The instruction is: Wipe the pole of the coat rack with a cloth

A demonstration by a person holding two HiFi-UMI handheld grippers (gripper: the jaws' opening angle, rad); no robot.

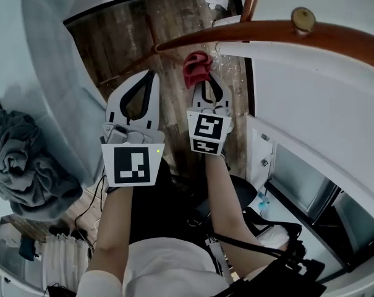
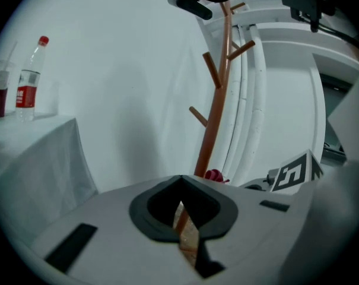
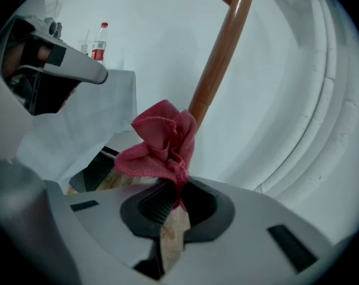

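Your right gripper (image 3: pixel 178 199), jaws clamped on a bunched red cloth (image 3: pixel 160 142), is the one nearer the coat rack's brown pole (image 3: pixel 219 61), which rises upright just behind the cloth, while your left gripper (image 2: pixel 180 202), jaws together and empty, sits alongside.

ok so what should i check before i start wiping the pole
1. Cloth clamped in right gripper: ok.
2. Cloth touching the pole: cannot tell, they overlap in the right gripper view.
3. Left gripper shut, nothing in it: ok.
4. Pegs clear of the cloth: ok, they branch off higher up.
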